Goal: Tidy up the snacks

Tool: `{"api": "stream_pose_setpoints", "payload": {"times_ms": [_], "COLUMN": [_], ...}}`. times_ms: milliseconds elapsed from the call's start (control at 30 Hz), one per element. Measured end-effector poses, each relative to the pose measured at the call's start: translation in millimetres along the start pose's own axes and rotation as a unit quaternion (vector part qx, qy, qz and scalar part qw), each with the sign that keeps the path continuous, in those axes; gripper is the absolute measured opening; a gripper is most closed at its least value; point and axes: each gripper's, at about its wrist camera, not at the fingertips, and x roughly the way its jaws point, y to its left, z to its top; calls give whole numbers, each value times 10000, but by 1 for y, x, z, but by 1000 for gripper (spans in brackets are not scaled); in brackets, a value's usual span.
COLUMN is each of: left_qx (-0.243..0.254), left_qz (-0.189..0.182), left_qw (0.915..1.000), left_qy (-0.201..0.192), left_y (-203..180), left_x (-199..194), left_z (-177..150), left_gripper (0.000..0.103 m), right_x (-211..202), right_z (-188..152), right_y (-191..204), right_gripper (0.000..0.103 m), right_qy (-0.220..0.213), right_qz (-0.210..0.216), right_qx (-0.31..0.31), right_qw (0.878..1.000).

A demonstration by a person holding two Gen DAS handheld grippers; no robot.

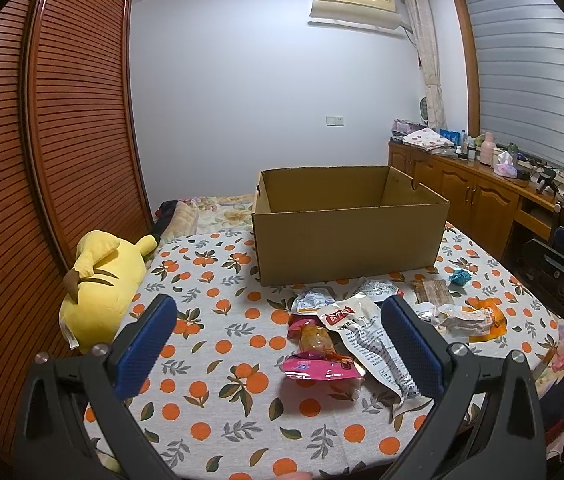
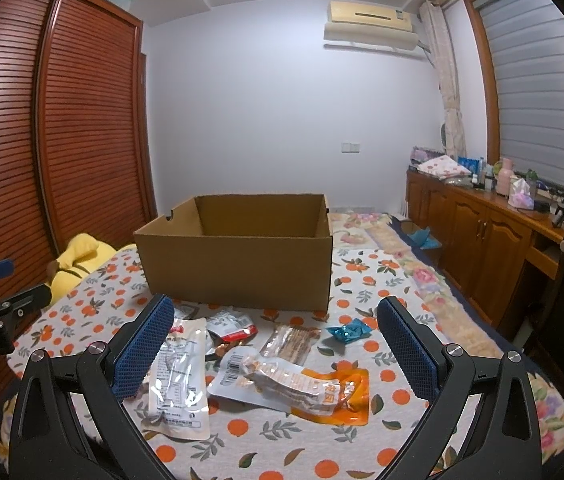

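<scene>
An open, empty cardboard box [image 1: 345, 240] [image 2: 238, 268] stands on the orange-print tablecloth [image 1: 218, 360]. Several snack packets lie in front of it: a pink packet [image 1: 317, 356], a long clear-white packet [image 1: 365, 340] [image 2: 178, 376], an orange-white packet [image 1: 477, 320] [image 2: 301, 388], a brown bar packet [image 1: 433, 290] [image 2: 291, 342], a small blue wrapper [image 1: 459, 277] [image 2: 347, 331] and a red-white packet [image 2: 230, 326]. My left gripper [image 1: 278, 344] is open above the pink and white packets. My right gripper [image 2: 276, 348] is open above the orange-white packet. Both are empty.
A yellow plush toy [image 1: 98, 284] [image 2: 78, 260] lies at the table's left edge by a slatted wardrobe [image 1: 42, 140]. A wooden cabinet [image 2: 489, 240] with clutter runs along the right wall. A floral bed [image 2: 365, 232] lies behind the box.
</scene>
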Motion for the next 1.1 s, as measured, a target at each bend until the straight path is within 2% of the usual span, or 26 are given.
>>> {"api": "stream_pose_setpoints", "payload": {"times_ms": [1100], "left_qx": [-13], "left_qz": [-7], "left_qw": [10000], "left_qy": [58], "left_y": [2], "left_x": [1], "left_z": [-1], "left_gripper": [103], "right_x": [-1], "right_z": [1], "right_y": [-1], "right_gripper": [103], "right_qy": [-6], "right_qz": [19], "right_qx": [5], "right_qw": [10000]}}
